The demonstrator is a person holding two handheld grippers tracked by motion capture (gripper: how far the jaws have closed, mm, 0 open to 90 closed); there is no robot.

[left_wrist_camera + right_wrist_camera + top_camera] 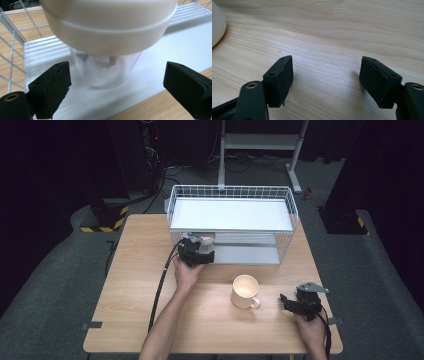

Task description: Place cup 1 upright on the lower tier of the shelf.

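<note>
A clear cup (100,75) with a wide white lid (110,25) stands upright on the white lower shelf (180,47) of a wire rack (230,192). My left gripper (117,73) is open, with one jaw on each side of the cup's clear body and neither pad touching it. In the high view the left gripper (199,245) reaches into the rack's front left corner, where the cup (205,241) stands. My right gripper (286,301) rests low over the table at the right, open and with nothing in it (327,72).
A cream mug (245,291) stands on the wooden table (150,320) just left of the right gripper; its rounded side (217,25) shows in the right gripper view. The rack's wire wall (15,37) rises close on the left of the cup.
</note>
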